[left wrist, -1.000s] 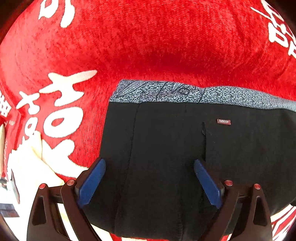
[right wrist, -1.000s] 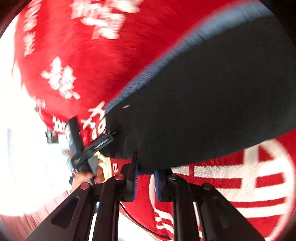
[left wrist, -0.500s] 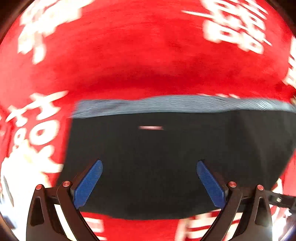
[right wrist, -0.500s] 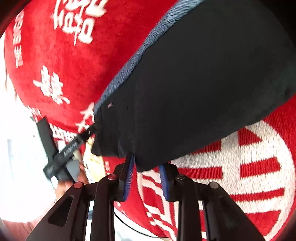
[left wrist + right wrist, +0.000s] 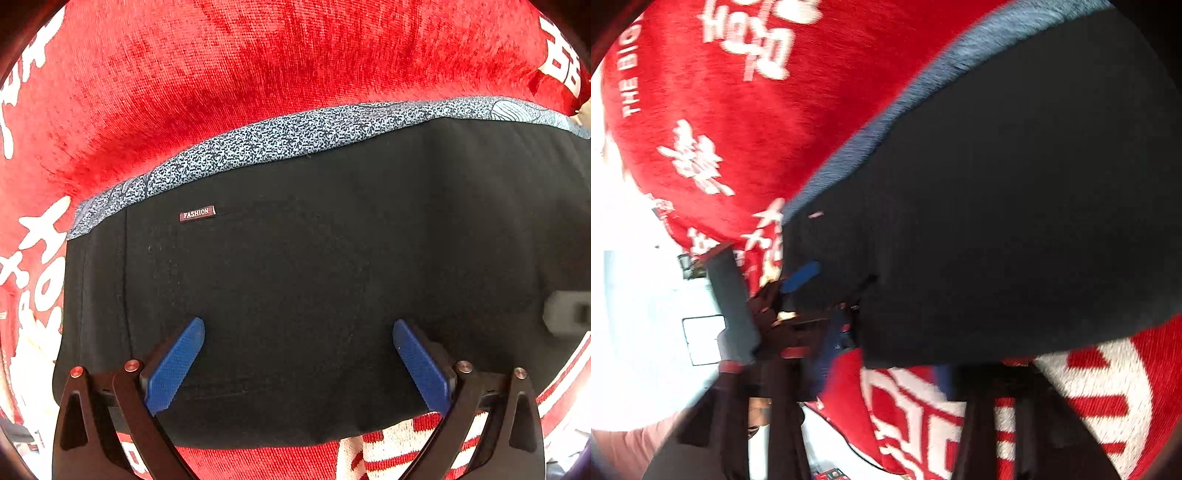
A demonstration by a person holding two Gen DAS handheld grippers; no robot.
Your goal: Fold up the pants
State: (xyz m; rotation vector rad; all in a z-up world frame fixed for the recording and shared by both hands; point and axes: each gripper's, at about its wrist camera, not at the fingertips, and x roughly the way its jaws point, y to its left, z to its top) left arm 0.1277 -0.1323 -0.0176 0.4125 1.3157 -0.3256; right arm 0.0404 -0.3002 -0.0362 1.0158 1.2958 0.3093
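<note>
Red blanket (image 5: 258,74) w/ white lettering as surface; bright white bg beyond.

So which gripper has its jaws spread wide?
The left gripper: its blue pads stand far apart over the black pants. The right gripper is closing its jaws at the pants' edge, grip too blurred to tell.

The pants (image 5: 295,277) lie flat on the blanket (image 5: 258,66), folded into a block; their waistband (image 5: 295,136) runs along the block's far edge, blanket showing beyond it and along the near edge; a small label (image 5: 197,213) sits just below the waistband toward the left end; the left gripper (image 5: 298,350) hangs over the block's near half.
</note>
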